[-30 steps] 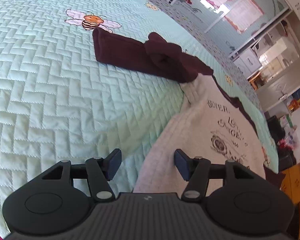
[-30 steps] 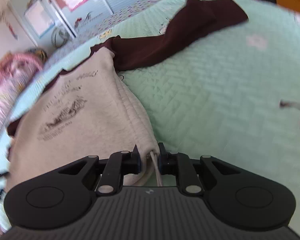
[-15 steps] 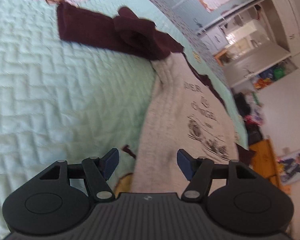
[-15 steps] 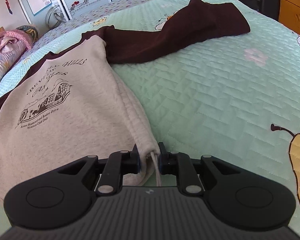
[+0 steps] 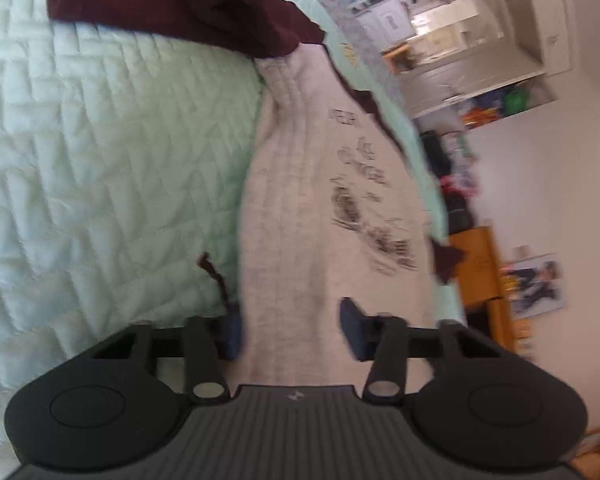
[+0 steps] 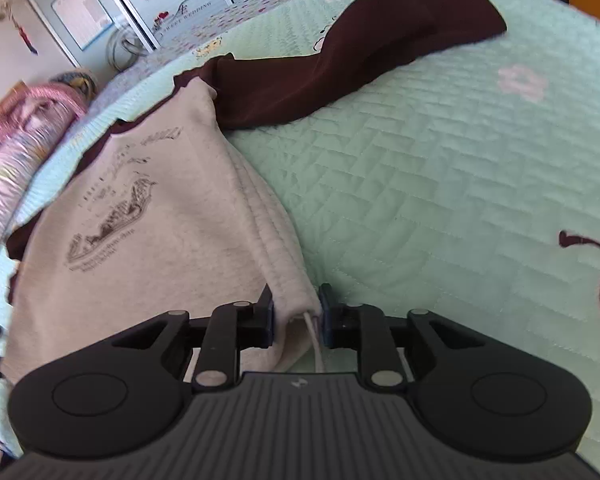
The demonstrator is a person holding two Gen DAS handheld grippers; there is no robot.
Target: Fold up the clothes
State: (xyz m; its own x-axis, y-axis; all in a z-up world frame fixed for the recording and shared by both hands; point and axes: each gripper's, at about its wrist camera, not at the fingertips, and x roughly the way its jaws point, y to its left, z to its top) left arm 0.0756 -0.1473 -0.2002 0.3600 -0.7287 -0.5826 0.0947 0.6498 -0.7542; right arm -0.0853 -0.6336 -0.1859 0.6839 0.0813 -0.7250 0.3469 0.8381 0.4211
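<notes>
In the left wrist view the left gripper has just been closing, its jaws now partly apart over the hem edge of the grey sweatshirt, which lies flat on the mint quilted bedspread; whether the pads press the cloth I cannot tell. In the right wrist view the right gripper has just been easing open, narrow jaws flanking the sweatshirt's bunched hem corner; its maroon sleeve stretches across the bedspread.

We see a bed with a soft green quilt. A grey shirt with dark red sleeves lies flat on the quilt, sleeves spread out.
</notes>
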